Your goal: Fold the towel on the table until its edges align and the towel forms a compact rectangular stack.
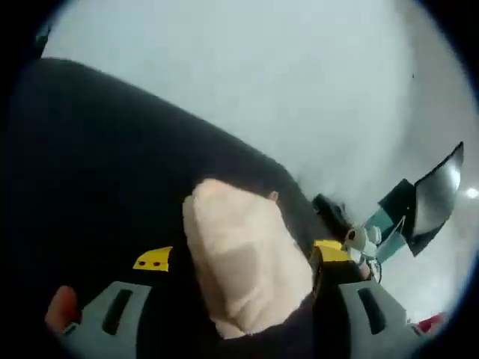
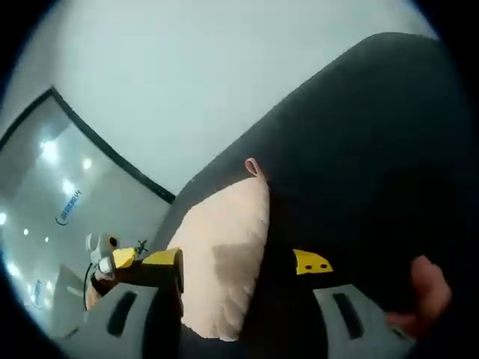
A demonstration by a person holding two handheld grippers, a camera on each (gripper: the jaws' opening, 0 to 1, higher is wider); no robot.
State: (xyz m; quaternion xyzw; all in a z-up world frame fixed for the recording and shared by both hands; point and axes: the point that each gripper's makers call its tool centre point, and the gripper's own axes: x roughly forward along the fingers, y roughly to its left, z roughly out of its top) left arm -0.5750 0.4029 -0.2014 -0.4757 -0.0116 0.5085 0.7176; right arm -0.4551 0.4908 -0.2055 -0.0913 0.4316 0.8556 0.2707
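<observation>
Folded towel (image 1: 243,262) between open claws, dark table (image 1: 97,172).

Pale wall (image 2: 187,82), glass panel (image 2: 52,194) with reflected lights.

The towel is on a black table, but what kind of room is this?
Probably an indoor lab or workshop, though it's hard to be sure. The folded pale towel lies on a black table, plain light walls rise behind it, and a glass panel reflects ceiling lights.
</observation>
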